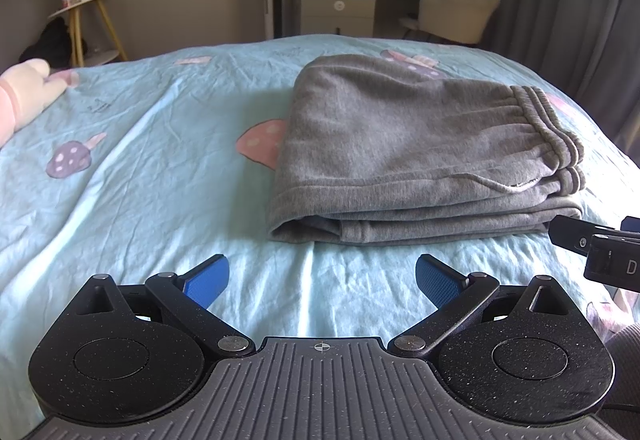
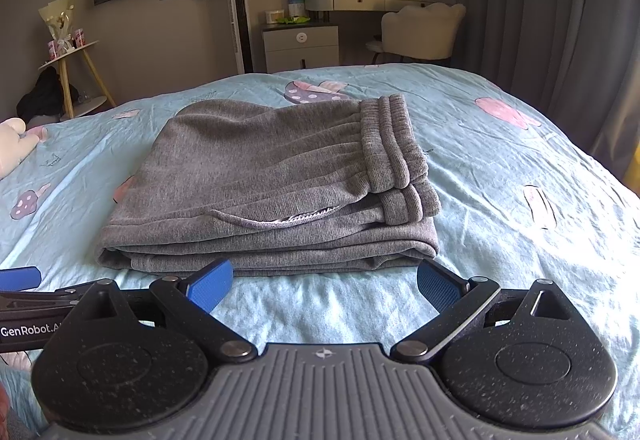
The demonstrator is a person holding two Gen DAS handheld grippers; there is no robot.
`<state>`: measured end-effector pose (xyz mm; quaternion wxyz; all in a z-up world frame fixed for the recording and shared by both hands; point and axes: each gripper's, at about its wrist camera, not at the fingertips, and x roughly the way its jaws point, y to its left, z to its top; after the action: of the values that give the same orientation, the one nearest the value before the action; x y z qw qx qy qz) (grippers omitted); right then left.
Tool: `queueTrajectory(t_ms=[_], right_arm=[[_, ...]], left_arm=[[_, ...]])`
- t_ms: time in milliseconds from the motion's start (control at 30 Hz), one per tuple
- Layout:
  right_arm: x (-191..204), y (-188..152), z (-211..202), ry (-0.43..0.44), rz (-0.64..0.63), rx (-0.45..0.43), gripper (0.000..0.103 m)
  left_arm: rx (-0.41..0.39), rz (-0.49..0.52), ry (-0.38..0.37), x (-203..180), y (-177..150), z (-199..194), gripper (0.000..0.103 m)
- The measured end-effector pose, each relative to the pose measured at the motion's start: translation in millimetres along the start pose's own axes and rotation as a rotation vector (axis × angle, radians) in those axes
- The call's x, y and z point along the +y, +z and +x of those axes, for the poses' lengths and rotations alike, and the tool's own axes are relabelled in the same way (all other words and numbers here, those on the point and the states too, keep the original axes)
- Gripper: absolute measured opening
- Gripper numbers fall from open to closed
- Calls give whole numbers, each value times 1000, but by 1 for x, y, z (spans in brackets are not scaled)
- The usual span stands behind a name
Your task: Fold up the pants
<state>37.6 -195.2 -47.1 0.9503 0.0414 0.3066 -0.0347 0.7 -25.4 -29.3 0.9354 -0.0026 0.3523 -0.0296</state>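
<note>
The grey sweatpants (image 1: 420, 152) lie folded in a compact stack on the light blue bed sheet (image 1: 160, 168), waistband on the right. They also show in the right wrist view (image 2: 264, 184), just beyond my right gripper. My left gripper (image 1: 322, 280) is open and empty, hovering over the sheet in front of the pants' near left corner. My right gripper (image 2: 325, 286) is open and empty, its blue fingertips (image 2: 434, 286) close to the stack's near edge without touching it. The right gripper's body shows at the right edge of the left wrist view (image 1: 600, 252).
A pink plush toy (image 1: 24, 96) lies at the bed's left edge. Beyond the bed stand a small round side table (image 2: 68, 56), a tower fan (image 2: 238, 12), a nightstand (image 2: 302, 44), a dressing table with a white chair (image 2: 420, 28), and grey curtains (image 2: 560, 20).
</note>
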Motion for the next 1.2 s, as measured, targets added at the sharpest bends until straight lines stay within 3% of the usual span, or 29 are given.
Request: queueTrajectory(t_ms=[1200], right_arm=[[1,-1,1,-5,-5,1,99]], left_arm=[[24,17,1,1,-2,2,102]])
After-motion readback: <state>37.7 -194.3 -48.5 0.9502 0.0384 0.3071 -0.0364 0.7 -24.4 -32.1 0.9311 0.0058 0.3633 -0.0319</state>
